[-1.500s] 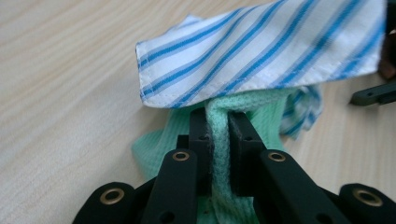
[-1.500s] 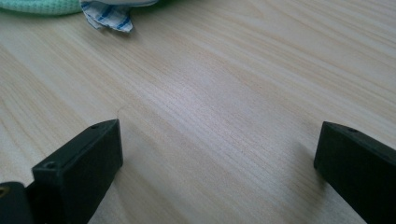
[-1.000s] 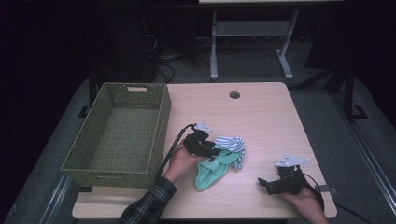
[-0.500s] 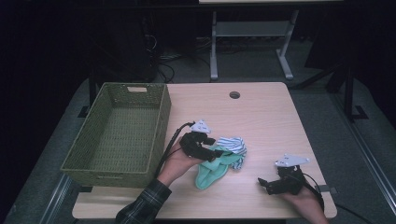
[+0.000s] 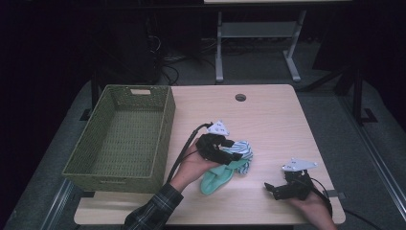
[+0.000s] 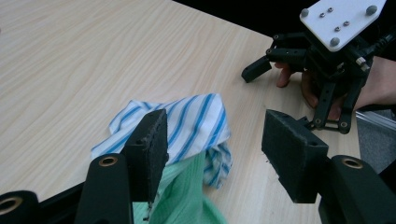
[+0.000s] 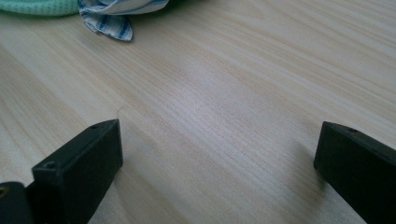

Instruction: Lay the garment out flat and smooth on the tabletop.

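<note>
From the high view, the left tongs (image 5: pixel 229 154) hover over a small heap of cloth near the middle of the pale wooden worktop (image 5: pixel 268 120): a blue-and-white striped cloth (image 5: pixel 242 151) lying against a mint-green knitted cloth (image 5: pixel 218 176). A green woven rectangular basket (image 5: pixel 122 136) stands at the worktop's left edge, well apart from the heap. The right tongs (image 5: pixel 270 188) rest low near the front right corner, pointing toward the cloths.

In the left gripper view, the left tongs (image 6: pixel 219 140) stand moderately wide, having just been opening, with nothing pressed between the pads. The striped cloth (image 6: pixel 187 123) lies on the worktop beneath them and the green cloth (image 6: pixel 184 196) rises close to the left-hand pad; whether it touches that pad I cannot tell. The right tongs (image 6: pixel 261 70) show farther off.

In the right gripper view, the right tongs (image 7: pixel 219 158) gape wide over bare wood, gripping nothing. The striped cloth (image 7: pixel 112 18) and green cloth (image 7: pixel 37 7) lie at the top edge.
</note>
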Tool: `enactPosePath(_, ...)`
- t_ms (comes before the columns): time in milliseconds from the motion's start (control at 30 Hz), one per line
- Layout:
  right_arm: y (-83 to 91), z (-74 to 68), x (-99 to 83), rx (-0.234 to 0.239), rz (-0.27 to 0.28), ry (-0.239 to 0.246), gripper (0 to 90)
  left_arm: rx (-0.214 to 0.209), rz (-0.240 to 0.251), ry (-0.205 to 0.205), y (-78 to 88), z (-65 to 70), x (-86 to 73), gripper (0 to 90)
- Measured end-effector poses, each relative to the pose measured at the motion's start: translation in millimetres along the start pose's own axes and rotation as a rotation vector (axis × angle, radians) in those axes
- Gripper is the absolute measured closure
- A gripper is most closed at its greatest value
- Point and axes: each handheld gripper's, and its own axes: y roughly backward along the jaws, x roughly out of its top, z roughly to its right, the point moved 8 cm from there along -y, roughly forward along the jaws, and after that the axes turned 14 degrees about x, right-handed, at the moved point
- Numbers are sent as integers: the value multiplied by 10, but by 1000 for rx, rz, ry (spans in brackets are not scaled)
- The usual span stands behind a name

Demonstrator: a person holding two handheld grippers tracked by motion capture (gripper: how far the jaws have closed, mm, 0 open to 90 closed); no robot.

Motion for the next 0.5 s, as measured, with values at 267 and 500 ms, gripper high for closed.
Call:
enactPosePath(267,-1,0,0,0,0,1,6,-17,-10,-11,-146,82,24,406)
enactPosePath(500,0,-2,-2,0,0,-1,6,-8,-33,-29,-318,106,-3,436)
